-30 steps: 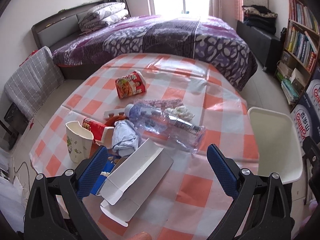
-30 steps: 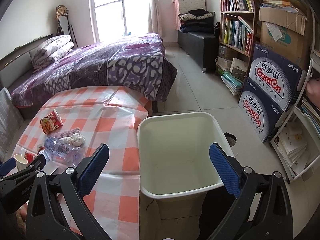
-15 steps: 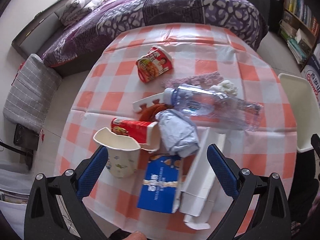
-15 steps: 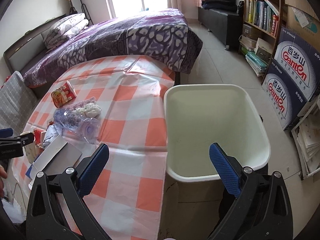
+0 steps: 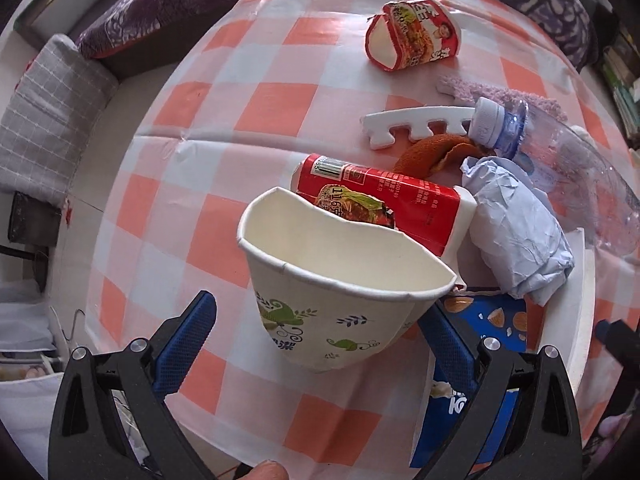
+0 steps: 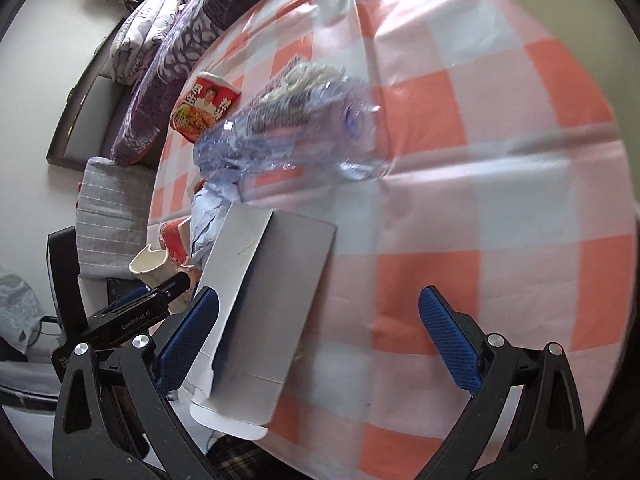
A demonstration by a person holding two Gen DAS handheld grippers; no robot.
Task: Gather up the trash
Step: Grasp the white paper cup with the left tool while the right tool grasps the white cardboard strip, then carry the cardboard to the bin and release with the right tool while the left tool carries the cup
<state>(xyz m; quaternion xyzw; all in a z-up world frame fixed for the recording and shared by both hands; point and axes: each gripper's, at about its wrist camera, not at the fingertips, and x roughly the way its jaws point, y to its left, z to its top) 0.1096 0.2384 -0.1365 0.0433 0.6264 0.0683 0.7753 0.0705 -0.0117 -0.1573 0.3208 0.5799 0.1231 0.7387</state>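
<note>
My left gripper point(image 5: 316, 340), fingers spread wide and empty, straddles the torn paper cup point(image 5: 336, 280); next I close. Right gripper point(image 6: 318, 336) hangs open, empty, over the surface point(image 6: 480, 184).

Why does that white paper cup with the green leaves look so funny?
The white paper cup with green leaf print is damaged: its rim is torn and squashed out of round. It stands between the open left tool's blue pads, beside a crushed red noodle carton.

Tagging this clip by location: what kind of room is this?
Most likely a bedroom at home: a bed with a purple patterned cover, folded quilts, and a table in a checked cloth strewn with trash.
</note>
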